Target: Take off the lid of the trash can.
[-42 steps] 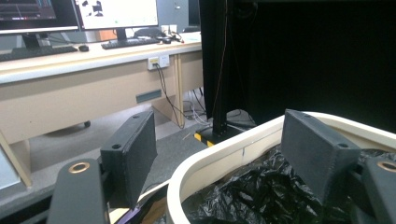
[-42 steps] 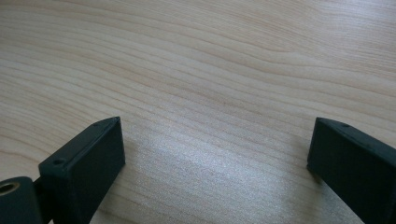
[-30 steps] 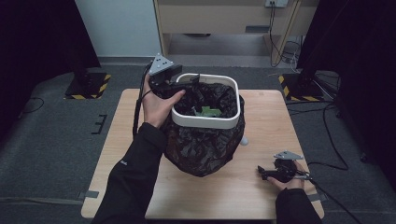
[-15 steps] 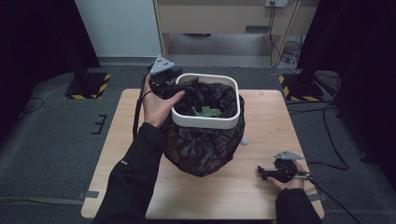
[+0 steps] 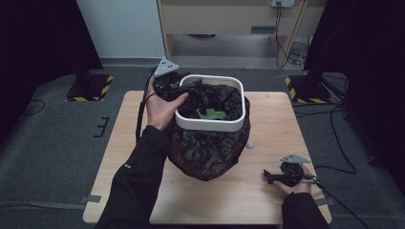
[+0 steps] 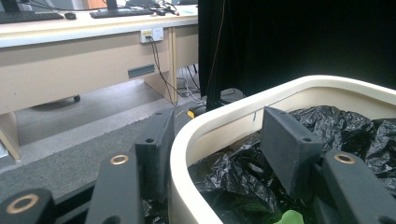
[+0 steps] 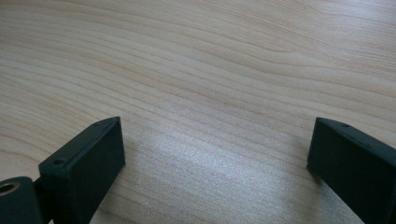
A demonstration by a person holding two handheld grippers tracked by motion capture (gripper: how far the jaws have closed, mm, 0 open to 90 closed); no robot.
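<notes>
L gripper (image 6: 215, 140) has been closing, jaws astride the white plastic bin rim (image 6: 205, 135) w/ black bag liner (image 5: 205, 148) at table centre, not yet pinching. Seat deeper, clamp rim + film together. R gripper (image 5: 274, 176) open, idle on wooden table (image 7: 196, 56).

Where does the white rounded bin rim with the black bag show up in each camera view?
High view: white rounded bin rim at table centre, left gripper at its far-left corner.
Left gripper view: rim curves between the two jaws.
Right gripper view: not in it, just wooden tabletop.
Shared landmark: black bag.
</notes>
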